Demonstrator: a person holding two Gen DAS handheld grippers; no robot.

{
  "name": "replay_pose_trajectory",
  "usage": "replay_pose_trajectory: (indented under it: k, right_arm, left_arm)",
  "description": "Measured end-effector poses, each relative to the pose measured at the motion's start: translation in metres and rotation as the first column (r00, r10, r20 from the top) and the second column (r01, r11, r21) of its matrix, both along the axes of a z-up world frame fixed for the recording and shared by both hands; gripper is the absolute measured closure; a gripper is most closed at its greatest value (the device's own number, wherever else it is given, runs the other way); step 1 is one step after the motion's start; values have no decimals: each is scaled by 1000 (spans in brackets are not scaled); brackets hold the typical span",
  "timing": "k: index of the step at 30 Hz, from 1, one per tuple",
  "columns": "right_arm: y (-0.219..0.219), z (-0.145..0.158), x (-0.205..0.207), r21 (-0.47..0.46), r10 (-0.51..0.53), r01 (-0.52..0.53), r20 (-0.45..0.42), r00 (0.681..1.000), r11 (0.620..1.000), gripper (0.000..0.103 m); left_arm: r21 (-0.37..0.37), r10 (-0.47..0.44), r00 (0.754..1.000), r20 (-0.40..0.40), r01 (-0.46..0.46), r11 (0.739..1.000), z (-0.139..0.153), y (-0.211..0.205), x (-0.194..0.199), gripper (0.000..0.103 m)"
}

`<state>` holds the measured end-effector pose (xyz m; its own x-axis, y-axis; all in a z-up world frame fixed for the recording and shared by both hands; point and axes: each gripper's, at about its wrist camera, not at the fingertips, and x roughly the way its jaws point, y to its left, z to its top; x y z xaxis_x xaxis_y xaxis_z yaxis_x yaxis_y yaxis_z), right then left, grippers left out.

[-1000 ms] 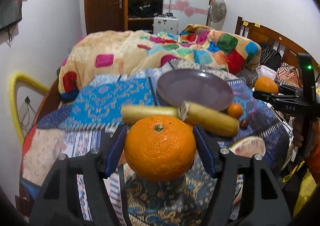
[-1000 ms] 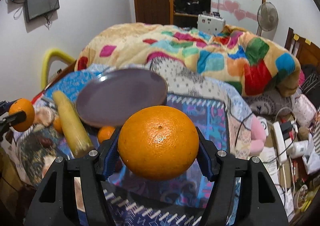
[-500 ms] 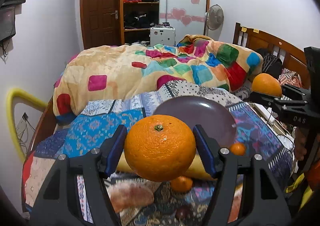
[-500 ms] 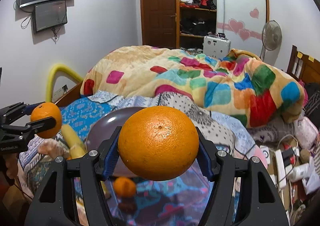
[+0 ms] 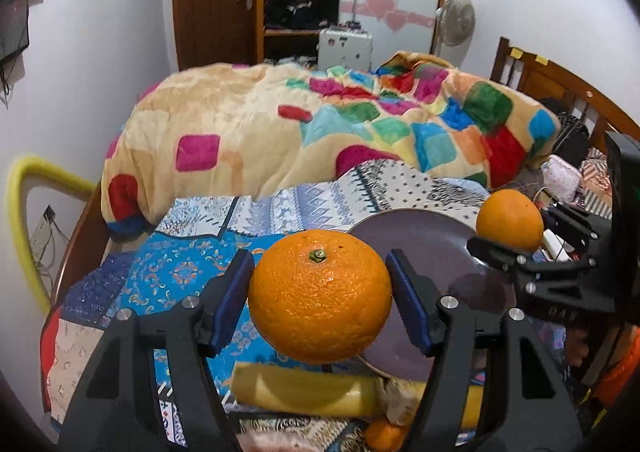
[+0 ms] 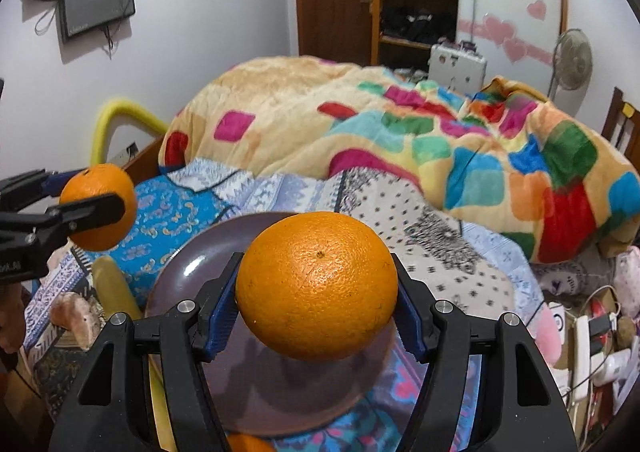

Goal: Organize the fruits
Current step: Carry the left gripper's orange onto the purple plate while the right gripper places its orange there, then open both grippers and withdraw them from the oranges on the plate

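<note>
Each gripper clamps an orange (above, seemingly, the plate).

We are looking at our left gripper: black plastic arms, angular with triangular cut-outs, silver screw heads shining at the joints, and blue ribbed pads lining its fingers. Our right gripper is showing the same build. Seen from the side, it is bearing faint pale lettering, and an orange sleeve is showing beneath it.
</note>
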<state>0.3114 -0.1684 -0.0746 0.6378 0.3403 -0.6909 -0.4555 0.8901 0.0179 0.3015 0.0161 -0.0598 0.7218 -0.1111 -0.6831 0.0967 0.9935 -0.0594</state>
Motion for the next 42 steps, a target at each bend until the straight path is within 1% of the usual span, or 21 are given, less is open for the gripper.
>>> replay_pose_trajectory:
  k: [6, 10, 13, 20, 22, 29, 31, 32, 33, 36, 39, 42]
  right_arm:
    - [7, -17, 14, -48, 30, -34, -80, 996, 998, 39]
    - [8, -23, 18, -85, 34, -42, -94, 995, 995, 39]
    - [7, -27, 21, -92, 40, -51, -112, 993, 994, 39]
    - [6, -33, 23, -104, 58, -71, -127, 990, 992, 39]
    - [6, -35, 24, -107, 60, -75, -133, 989, 991, 39]
    - [7, -40, 26, -115, 63, -80, -145, 987, 990, 39]
    - [8, -40, 25, -124, 66, -84, -144, 987, 989, 39]
    - [9, -40, 23, -134, 66, -84, -134, 989, 987, 37]
    - [9, -37, 20, -146, 58, -74, -113, 992, 987, 34]
    - [5, -27, 14, -135, 53, -62, -74, 996, 989, 23]
    - [1, -16, 5, -134, 43, -48, -42, 998, 990, 22]
    - [-4, -8, -1, -111, 45, -49, -37, 998, 993, 22]
  left_arm:
    - [-16, 2, 996, -91, -4, 1000, -18, -1, 30, 35]
    - [-39, -11, 990, -139, 5, 999, -29, -5, 42, 35]
    - [-54, -25, 987, -157, 17, 998, -32, -9, 47, 35]
    - [-26, -67, 980, -187, 63, 998, -42, -26, 55, 35]
    - [-32, -69, 978, -198, 64, 997, -45, -27, 58, 35]
    - [-11, -81, 979, -188, 80, 997, -47, -34, 58, 35]
    - [-38, -91, 981, -170, 85, 996, -43, -33, 56, 35]
    - [-41, -86, 983, -159, 81, 996, -40, -33, 55, 35]
    - [-41, -82, 986, -148, 76, 996, -37, -32, 54, 34]
    - [-49, -80, 988, -133, 74, 996, -29, -29, 52, 33]
    - [-65, -65, 991, -113, 57, 996, -19, -21, 44, 33]
    - [-70, -51, 996, -70, 46, 997, -6, -14, 31, 33]
